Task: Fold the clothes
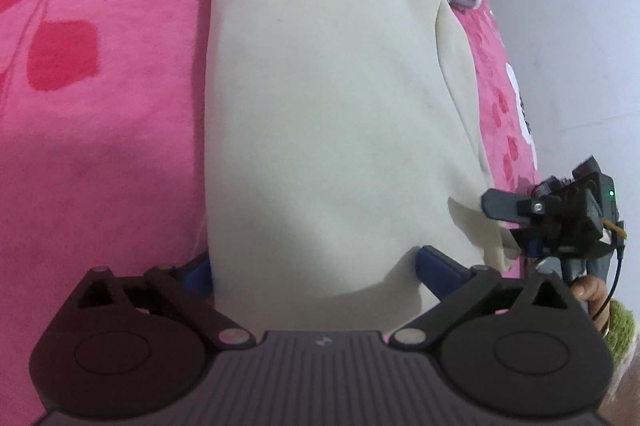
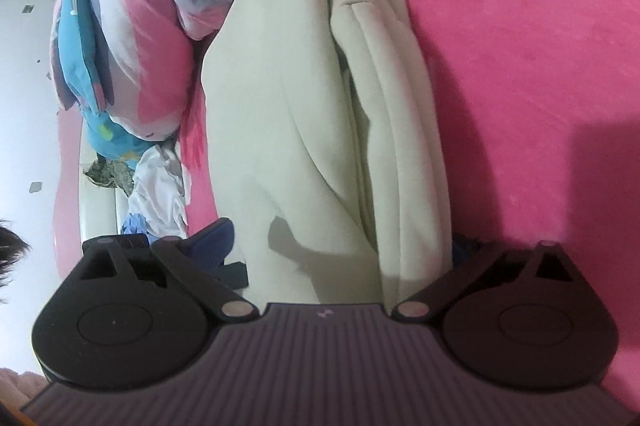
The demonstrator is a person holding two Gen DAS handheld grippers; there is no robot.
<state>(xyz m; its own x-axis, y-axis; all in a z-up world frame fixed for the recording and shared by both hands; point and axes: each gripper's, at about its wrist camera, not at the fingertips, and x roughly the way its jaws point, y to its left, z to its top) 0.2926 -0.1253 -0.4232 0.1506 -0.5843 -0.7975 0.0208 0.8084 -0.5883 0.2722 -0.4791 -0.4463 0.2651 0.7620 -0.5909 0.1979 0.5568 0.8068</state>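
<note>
Both claws spread wide, left gripper [image 1: 316,266], right gripper [image 2: 340,246], straddling cream garment [image 1: 320,106], ungripped

Black hand-held gripper [image 1: 314,272], ribbed grey body, blue finger pads [image 1: 434,266], silver pivot screws

A plain cream garment [image 1: 320,114] lies ahead of the left gripper on a hot-pink blanket [image 1: 100,146] printed with darker red leaves on thin stems. Beyond the garment sits bedding [image 2: 132,38] patched in pink, white, grey and turquoise. The gripper fingers [image 1: 434,266] have blue pads on black arms.
</note>
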